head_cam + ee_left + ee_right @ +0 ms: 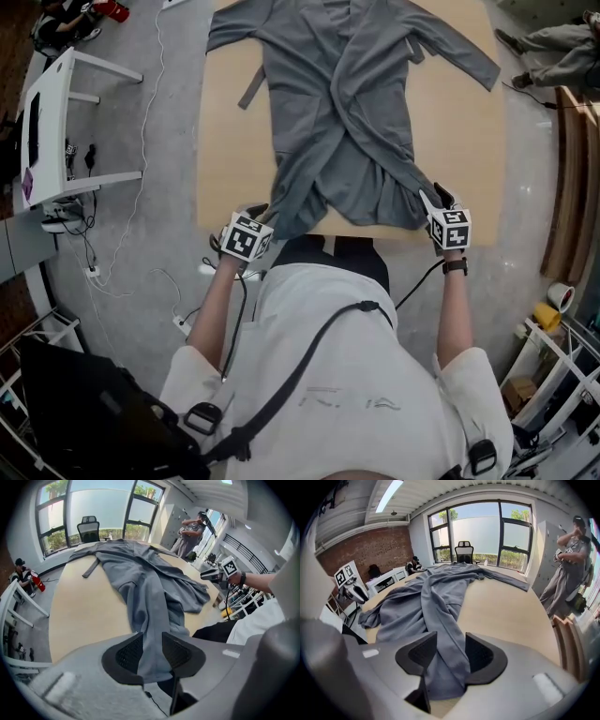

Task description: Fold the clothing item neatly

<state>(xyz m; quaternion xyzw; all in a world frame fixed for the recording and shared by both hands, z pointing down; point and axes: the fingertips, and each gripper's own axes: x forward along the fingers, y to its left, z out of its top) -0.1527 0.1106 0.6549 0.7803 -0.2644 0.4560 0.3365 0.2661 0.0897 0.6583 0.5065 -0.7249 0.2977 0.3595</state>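
A grey long-sleeved garment lies spread on the light wooden table, its two front panels crossed over each other and both sleeves out to the sides. My left gripper is at the table's near edge, shut on the lower left hem corner. In the left gripper view the grey cloth runs down between the jaws of my left gripper. My right gripper holds the lower right hem corner at the near edge. In the right gripper view the cloth passes between the jaws of my right gripper.
A white desk stands on the floor to the left, with cables trailing beside it. A person stands past the table's far right side. An office chair is by the windows. A tape roll sits on a rack at right.
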